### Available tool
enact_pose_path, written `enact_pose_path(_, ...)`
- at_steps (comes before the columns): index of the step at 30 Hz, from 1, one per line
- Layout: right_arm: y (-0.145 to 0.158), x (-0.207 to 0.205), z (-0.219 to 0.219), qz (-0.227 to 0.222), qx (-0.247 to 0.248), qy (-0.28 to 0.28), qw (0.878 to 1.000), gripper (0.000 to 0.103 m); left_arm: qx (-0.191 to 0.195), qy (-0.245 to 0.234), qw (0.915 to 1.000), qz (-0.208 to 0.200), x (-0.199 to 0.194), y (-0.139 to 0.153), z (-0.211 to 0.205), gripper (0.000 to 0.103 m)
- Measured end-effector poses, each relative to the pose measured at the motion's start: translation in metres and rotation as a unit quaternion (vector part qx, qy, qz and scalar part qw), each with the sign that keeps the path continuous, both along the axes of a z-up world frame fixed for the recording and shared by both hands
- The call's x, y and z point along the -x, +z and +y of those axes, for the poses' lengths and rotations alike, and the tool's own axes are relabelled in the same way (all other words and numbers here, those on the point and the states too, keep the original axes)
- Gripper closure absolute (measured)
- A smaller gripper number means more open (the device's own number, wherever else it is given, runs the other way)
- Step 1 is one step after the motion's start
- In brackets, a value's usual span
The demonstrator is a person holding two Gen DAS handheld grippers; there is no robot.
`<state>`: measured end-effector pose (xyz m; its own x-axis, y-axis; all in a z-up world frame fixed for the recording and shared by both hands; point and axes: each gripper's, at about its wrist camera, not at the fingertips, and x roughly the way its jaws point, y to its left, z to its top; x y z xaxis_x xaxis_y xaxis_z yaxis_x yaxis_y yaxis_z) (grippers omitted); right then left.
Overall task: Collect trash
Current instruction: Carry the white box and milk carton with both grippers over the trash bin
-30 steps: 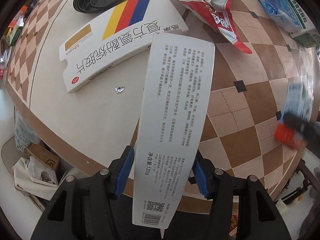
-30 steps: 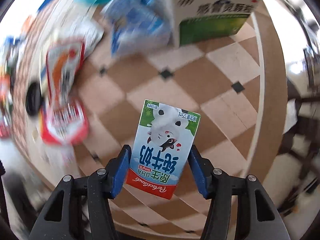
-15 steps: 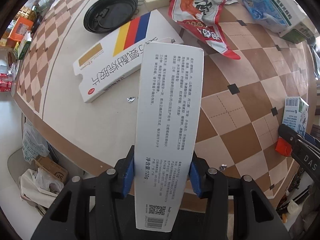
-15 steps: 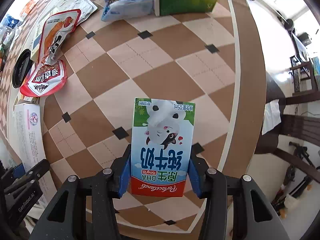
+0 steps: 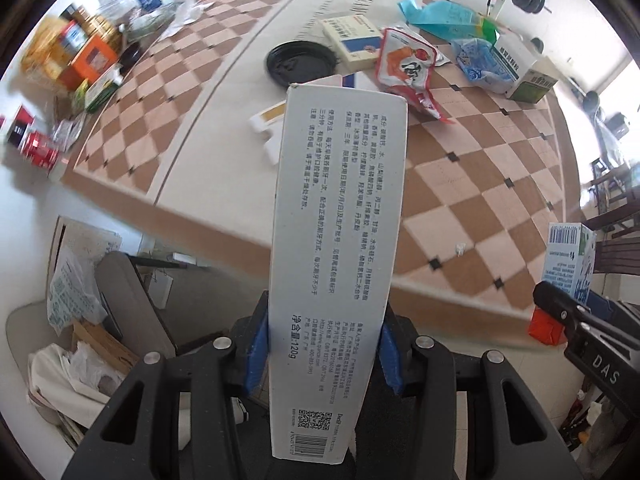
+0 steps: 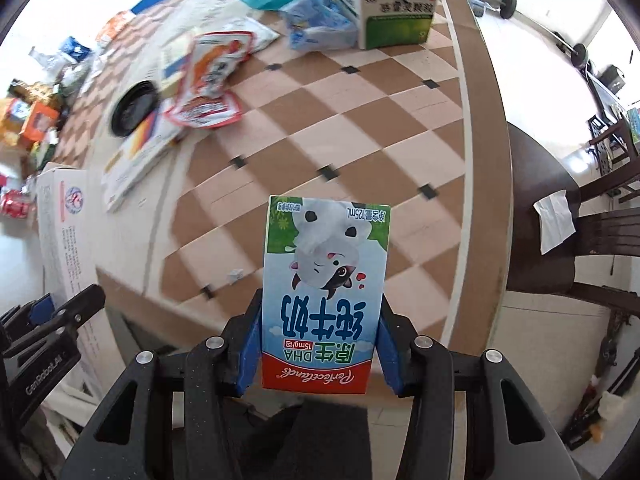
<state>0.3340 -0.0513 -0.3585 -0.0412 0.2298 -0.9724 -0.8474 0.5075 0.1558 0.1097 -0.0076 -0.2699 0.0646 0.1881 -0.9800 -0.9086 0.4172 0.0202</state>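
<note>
My left gripper (image 5: 322,350) is shut on a long white toothpaste box (image 5: 336,216) and holds it up past the table's near edge. My right gripper (image 6: 320,350) is shut on a small milk carton (image 6: 322,292) with a cow picture, also lifted off the table. The milk carton also shows at the right of the left wrist view (image 5: 570,264), and the toothpaste box at the left of the right wrist view (image 6: 66,232). On the checkered table (image 5: 472,200) remain a red snack bag (image 5: 406,68), a black lid (image 5: 302,62) and a striped medicine box (image 6: 138,154).
A green and white box (image 6: 394,14), blue wrappers (image 5: 476,60) and a small flat box (image 5: 352,40) lie at the table's far side. Cans and packets (image 5: 68,64) crowd the far left. Bags and cardboard (image 5: 76,344) sit on the floor at left. A dark chair (image 6: 560,220) stands at right.
Both grippers have pulled back and up from the table with their boxes, so the table edge and the floor now show below.
</note>
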Motion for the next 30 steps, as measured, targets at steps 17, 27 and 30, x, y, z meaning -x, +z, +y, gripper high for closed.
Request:
enact_pose_path(17, -0.159, 0.124, -0.122, 0.093, 0.099, 0.021, 0.991, 0.052, 0.243, 0.092, 0.9625, -0.079, 0.086, -0.215, -0.027, 0.060)
enact_pose_path(27, -0.356, 0.100, -0.088, 0.096, 0.117, 0.009, 0.988, 0.052, 0.304, 0.088, 0.9447, -0.085, 0.020, -0.439, 0.026, 0.058)
enact_pose_path(30, -0.400, 0.090, -0.070, 0.103, 0.113, 0.009, 0.988, 0.052, 0.305, 0.084, 0.9455, -0.077, 0.008, -0.472, 0.035, 0.058)
